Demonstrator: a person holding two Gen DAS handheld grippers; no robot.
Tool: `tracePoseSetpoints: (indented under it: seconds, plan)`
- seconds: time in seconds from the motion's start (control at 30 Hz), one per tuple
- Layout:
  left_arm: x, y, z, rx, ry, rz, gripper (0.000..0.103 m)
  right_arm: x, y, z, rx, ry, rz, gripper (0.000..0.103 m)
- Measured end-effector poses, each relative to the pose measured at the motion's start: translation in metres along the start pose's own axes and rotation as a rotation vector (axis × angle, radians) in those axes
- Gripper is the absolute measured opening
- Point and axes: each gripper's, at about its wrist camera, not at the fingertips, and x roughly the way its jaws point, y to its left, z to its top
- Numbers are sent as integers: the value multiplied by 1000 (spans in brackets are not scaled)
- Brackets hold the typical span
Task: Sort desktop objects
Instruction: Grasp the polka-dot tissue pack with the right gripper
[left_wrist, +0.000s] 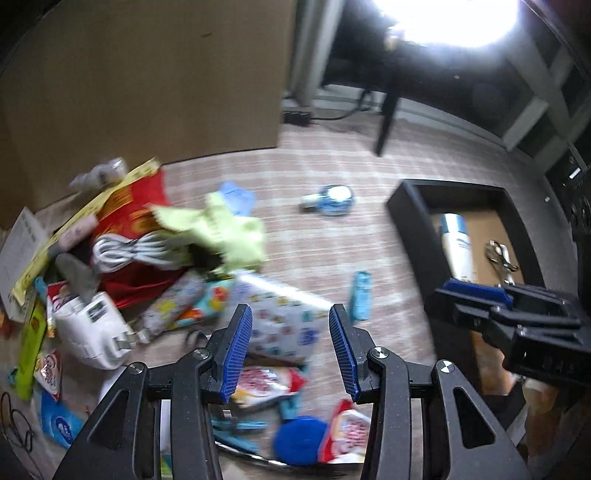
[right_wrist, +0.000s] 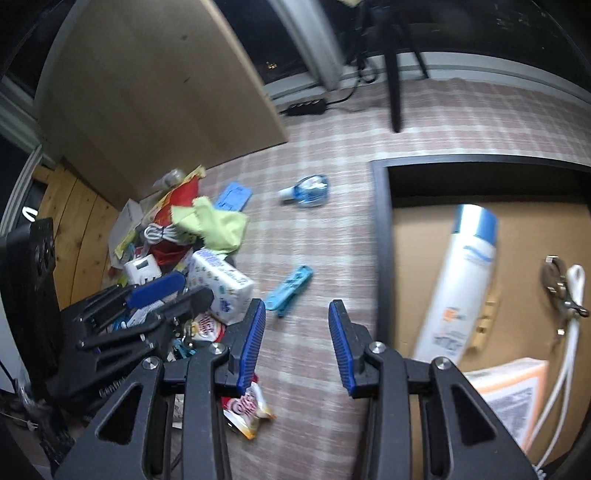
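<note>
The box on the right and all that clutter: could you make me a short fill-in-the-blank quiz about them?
1. The white bottle with the blue band lies inside the dark ___.
2. The cloth on the pile is ___ in colour.
3. Nothing is between the right hand-held gripper's ___ pads.

Missing: box; yellow-green; blue

Plaid pink-beige cloth (right_wrist: 325, 155) covers surface; large tan board (right_wrist: 155, 92) stands upright at far left, leaning over pile edge; black power strip (right_wrist: 306, 107) with cable lies on floor beyond cloth; black tripod leg (right_wrist: 394, 92) stands on cloth's far edge; grey window frame (right_wrist: 314, 44) behind; bright light glare (left_wrist: 443, 18) top of left wrist view; wooden panel (right_wrist: 74, 229) at left.
</note>
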Motion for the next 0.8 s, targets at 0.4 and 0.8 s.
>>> tracePoseSetpoints:
  seconds: [0.4,0.8]
  plan:
    - [11,16,-3,45,33,-32,40,55,20,6,93,102,113,30]
    - [24,22,-1,107,67,-46,43,75,13,13,189,171,188,27]
